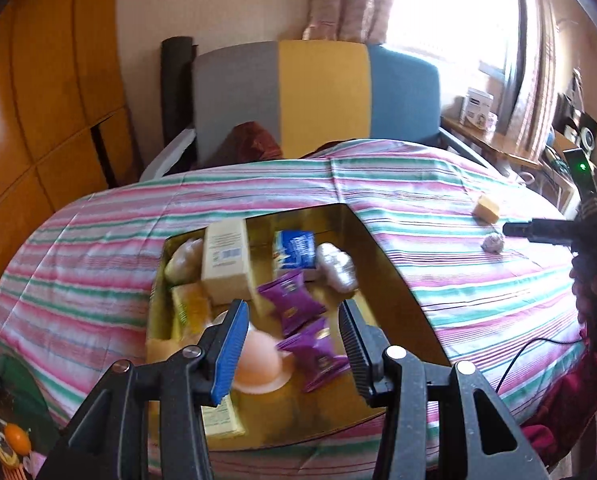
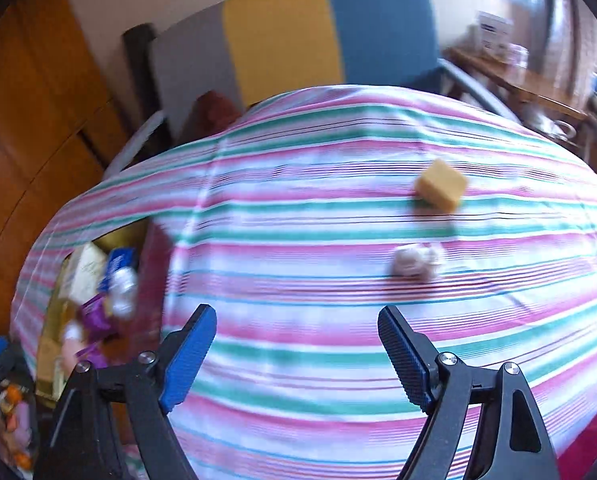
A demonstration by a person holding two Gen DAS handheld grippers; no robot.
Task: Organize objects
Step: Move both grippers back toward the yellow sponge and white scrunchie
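Note:
A gold tray (image 1: 362, 236) lies on the striped tablecloth (image 1: 98, 240). It holds a cream box (image 1: 226, 264), a blue packet (image 1: 296, 248), a silver-wrapped piece (image 1: 336, 266), purple packets (image 1: 290, 300), yellow packets and a peach jelly cup (image 1: 258, 364). My left gripper (image 1: 294, 340) hovers over the tray's near part, open, with nothing pressed between its pads. My right gripper (image 2: 296, 344) stands wide open above bare cloth. Beyond it lie a yellow block (image 2: 440, 186) and a crumpled silver wrapper ball (image 2: 416, 262). In the left wrist view one of its fingers (image 1: 538, 231) reaches in from the right beside that ball (image 1: 493, 242).
A chair with a grey, yellow and blue back (image 1: 318, 92) stands behind the table. Wooden cupboards (image 1: 38, 100) fill the left. A side table with boxes (image 1: 478, 108) is at the right. A black cable (image 1: 538, 344) and a person's hand (image 1: 594, 284) sit at the right edge.

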